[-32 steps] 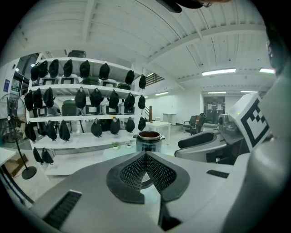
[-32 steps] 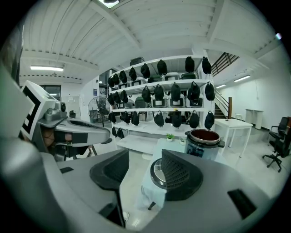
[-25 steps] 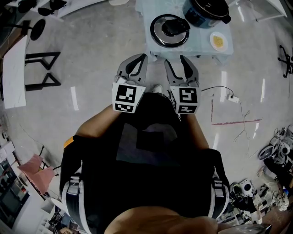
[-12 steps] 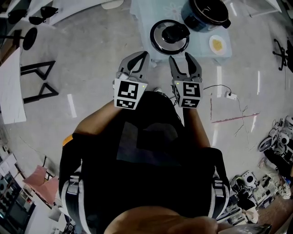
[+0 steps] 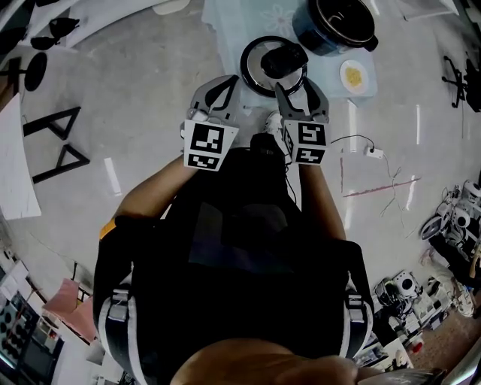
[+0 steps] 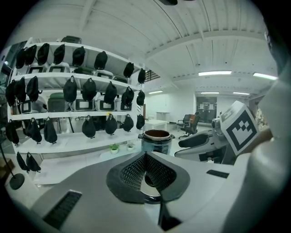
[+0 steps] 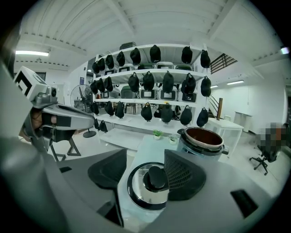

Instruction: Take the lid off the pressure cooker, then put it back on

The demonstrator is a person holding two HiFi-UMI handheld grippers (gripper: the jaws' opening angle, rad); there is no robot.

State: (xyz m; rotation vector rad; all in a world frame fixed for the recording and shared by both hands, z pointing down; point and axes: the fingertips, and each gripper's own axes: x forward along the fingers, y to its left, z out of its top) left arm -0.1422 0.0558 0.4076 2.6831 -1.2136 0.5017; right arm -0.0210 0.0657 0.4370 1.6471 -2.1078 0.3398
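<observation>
The round steel lid [image 5: 264, 71] with a black knob [image 7: 157, 176] lies flat on the small pale table [image 5: 225, 30]. Behind it to the right stands the lidless pressure cooker pot [image 5: 334, 22]; it also shows in both gripper views, pot [image 7: 202, 141] and pot [image 6: 157, 140]. My right gripper [image 5: 294, 84] is at the lid's near edge. Its jaws have just been opening, and in the right gripper view the right gripper [image 7: 146, 154] frames the lid with its pads apart from it. My left gripper [image 5: 229, 84] is beside it at the lid's left, shut and holding nothing.
A small dish with something yellow [image 5: 355, 74] sits at the table's right edge. A cable and plug strip [image 5: 368, 150] lie on the floor to the right. Black stands [image 5: 60, 143] are at the left. White shelves of black bags [image 7: 154, 82] line the far wall.
Both grippers have moved forward toward the table, and their tips now reach the lid's near edge. The right jaws stand a little wider apart.
</observation>
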